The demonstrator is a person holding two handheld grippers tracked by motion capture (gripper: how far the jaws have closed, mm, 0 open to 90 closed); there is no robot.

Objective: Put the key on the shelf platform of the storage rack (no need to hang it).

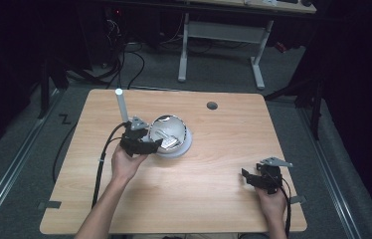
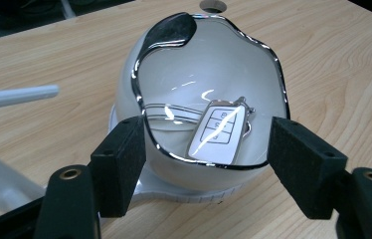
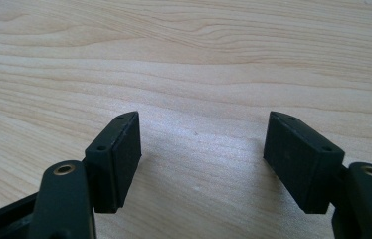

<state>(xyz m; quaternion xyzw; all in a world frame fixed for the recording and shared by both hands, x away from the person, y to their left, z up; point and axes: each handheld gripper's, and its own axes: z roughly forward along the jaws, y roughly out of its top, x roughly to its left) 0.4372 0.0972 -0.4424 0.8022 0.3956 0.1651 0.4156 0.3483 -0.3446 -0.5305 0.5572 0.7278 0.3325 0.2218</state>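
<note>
A white car key fob [image 2: 217, 133] with three dark button outlines, too small to read any symbol or brand, lies tilted inside a white bowl [image 2: 253, 74] with a wavy chrome rim, standing on a white base near the middle of the wooden table [image 1: 214, 189]. The left gripper [image 2: 206, 149] hangs at the bowl's near edge, jaws wide, nothing held, a white rod [image 1: 121, 105] upright beside it. The right gripper [image 3: 201, 149] rests well apart near the table's corner, jaws wide, over bare wood.
</note>
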